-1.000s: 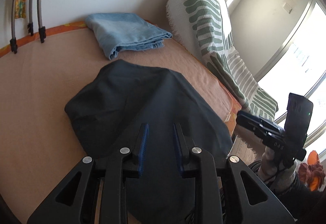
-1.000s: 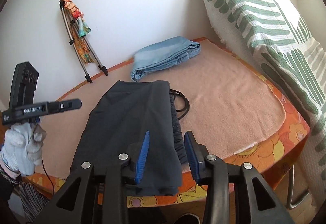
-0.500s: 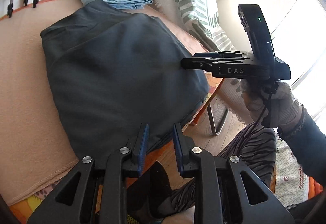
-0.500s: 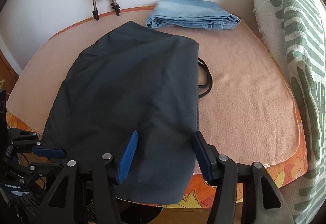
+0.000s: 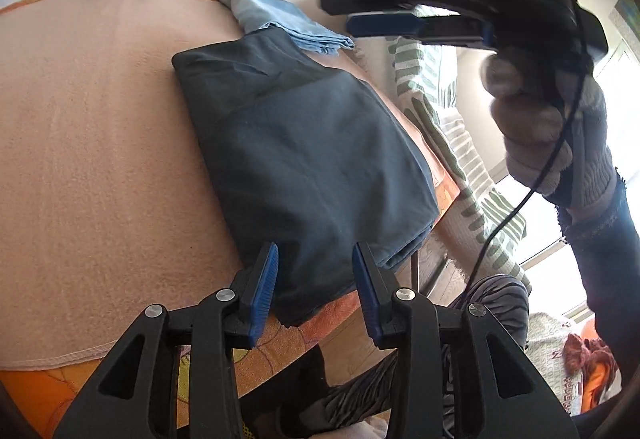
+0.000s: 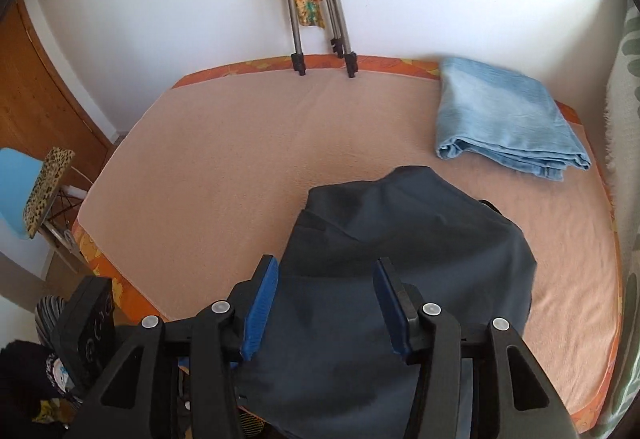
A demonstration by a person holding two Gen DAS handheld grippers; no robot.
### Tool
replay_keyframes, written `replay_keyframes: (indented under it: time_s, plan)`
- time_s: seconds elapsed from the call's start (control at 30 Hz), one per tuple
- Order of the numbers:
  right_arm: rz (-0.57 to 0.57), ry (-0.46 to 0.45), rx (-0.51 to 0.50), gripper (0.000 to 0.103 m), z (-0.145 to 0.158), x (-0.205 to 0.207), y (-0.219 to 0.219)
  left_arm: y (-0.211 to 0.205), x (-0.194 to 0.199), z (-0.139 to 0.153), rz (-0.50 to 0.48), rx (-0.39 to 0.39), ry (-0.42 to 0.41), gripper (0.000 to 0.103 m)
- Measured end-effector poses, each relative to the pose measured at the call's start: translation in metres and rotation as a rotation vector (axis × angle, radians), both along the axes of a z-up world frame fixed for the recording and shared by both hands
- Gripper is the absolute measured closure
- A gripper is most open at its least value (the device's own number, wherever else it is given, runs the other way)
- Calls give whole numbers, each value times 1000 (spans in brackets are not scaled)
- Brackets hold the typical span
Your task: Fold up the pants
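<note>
While both tongs (image 5: 316, 279) (image 6: 324, 295) gape released, smooth dark pants (image 5: 304, 155) lie folded rectangular on fuzzy peach blanket (image 5: 92, 143).

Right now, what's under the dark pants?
The dark pants lie on the peach blanket, near end overhanging the edge. Anything beneath them is covered. Folded jeans sit beyond.

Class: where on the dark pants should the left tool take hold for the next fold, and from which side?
Grip the dark pants at the near end overhanging the bed edge, coming from that open side: the layered hem there is free, and the left tool already straddles it.
</note>
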State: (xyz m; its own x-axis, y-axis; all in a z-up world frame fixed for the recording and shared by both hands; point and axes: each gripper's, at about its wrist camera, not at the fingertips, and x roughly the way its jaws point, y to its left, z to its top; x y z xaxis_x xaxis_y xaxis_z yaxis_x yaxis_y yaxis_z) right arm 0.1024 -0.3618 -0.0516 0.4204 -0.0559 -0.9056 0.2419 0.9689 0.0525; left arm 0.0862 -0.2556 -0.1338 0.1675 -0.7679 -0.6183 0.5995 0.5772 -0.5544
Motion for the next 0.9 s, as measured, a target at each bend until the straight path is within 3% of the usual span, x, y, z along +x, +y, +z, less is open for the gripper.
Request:
replay_keyframes:
  time_s: [0.13,0.27,0.63,0.73,0.9]
  plan:
    - [-8,132,1,51,-38,61,12,5,0,-1,-7,-44,2,66]
    - [-15,270,-78,51,-79,102,21,13,2,-10,0,-88,27,66]
    - [-13,477,-293,55,-133,143,34,14,6,-19,-12,-117,58,66]
    - [6,492,-333,65,-135,142,36,16,6,-18,-1,-110,58,66]
    - [-21,463,-288,86,-129,138,26,24,11,-16,55,-93,70,66]
